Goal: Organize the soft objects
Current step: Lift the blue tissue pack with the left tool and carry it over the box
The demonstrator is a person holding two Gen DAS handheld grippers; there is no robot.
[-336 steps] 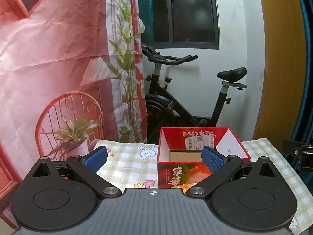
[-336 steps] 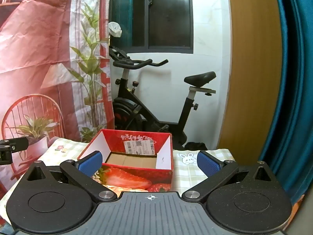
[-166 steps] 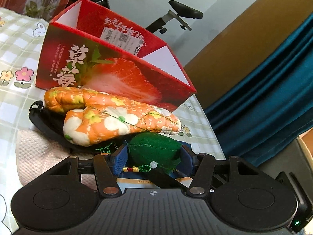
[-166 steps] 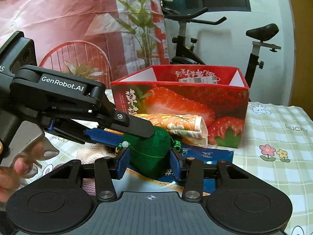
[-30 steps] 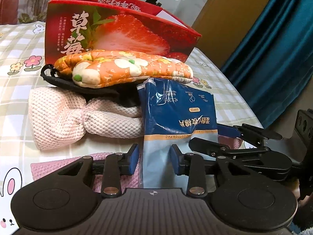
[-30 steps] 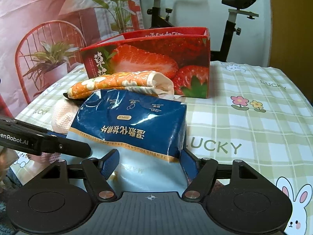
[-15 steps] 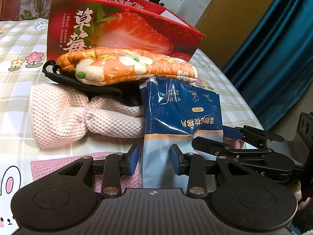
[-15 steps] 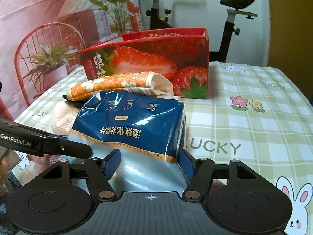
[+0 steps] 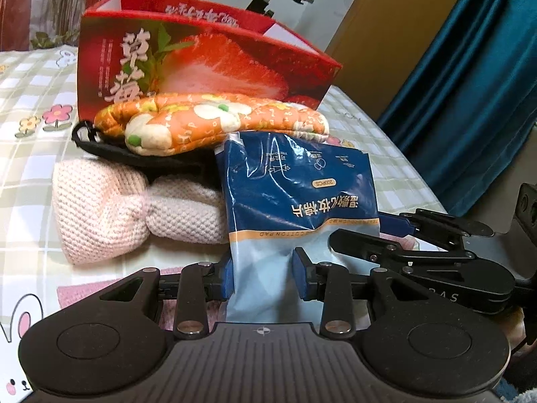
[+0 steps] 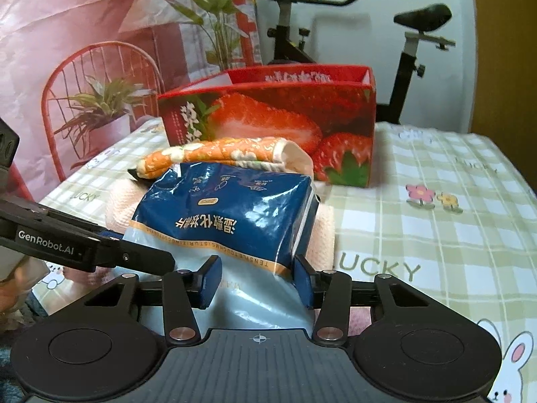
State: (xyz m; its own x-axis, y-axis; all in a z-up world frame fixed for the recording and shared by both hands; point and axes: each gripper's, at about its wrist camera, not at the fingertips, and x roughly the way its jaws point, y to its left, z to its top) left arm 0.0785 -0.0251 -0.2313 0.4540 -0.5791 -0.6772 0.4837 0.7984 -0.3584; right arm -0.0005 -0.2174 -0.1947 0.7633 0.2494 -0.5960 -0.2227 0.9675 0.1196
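Table under a green-checked cloth (image 10: 436, 235) with flowers, rabbits and "LUCKY" print. At its far side stands a red strawberry-printed carton (image 10: 268, 121), open at the top.

Against the carton's front lies an orange floral oven mitt (image 9: 214, 121), resting on something black (image 9: 110, 151) that I can't identify. Nearer the edge, a pink knitted bow-shaped piece (image 9: 110, 211) lies flat on the cloth, partly under the black item.

Blue cotton-pad packet (image 9: 295, 201), "200PCS", lies in front of the mitt, its far end up against it and its pale near end pointing at both tools.

Left gripper (image 9: 262, 277): narrowly parted, blue pads pressed on either side of the packet's pale end, a firm pinch.

Right gripper (image 10: 257, 281): jaws closing, the same pale end between them; right pad touches the packet's edge, left pad looks a little clear of it. The left tool's fingers (image 10: 100, 252) reach in from the side toward the same end.
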